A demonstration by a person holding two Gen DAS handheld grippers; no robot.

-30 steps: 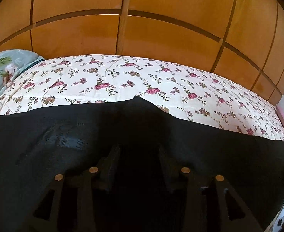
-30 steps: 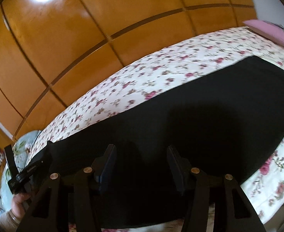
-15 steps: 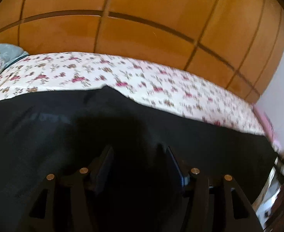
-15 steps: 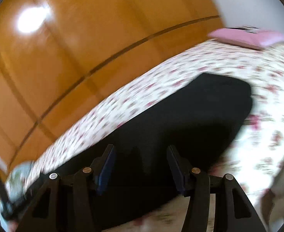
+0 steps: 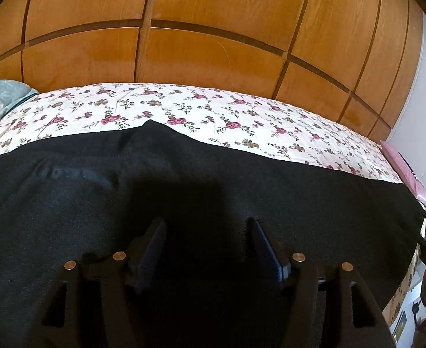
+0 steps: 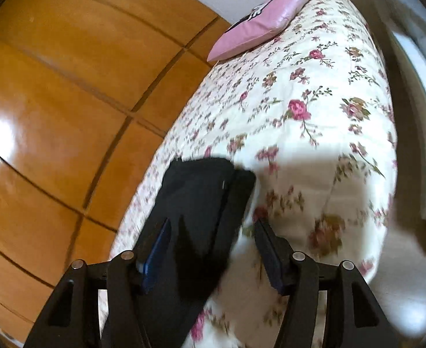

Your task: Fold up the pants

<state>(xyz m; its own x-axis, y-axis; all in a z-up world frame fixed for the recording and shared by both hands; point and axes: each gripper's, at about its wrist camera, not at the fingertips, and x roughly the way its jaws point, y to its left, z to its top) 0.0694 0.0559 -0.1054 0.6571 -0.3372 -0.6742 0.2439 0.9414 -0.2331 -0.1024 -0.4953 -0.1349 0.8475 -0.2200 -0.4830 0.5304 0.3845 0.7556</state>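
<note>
Black pants (image 5: 241,191) lie flat on a floral bed (image 5: 184,107). Left claw (image 5: 208,249) is opening above them, gripping nothing; right claw (image 6: 213,246) gapes empty.

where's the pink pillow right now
In the right wrist view the pink pillow lies at the top, on the far end of the floral bedspread beside the wooden wardrobe, well beyond the black pants.

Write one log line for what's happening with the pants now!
pants: flat on bed | left gripper: opening, above pants | right gripper: open at pants end
</note>
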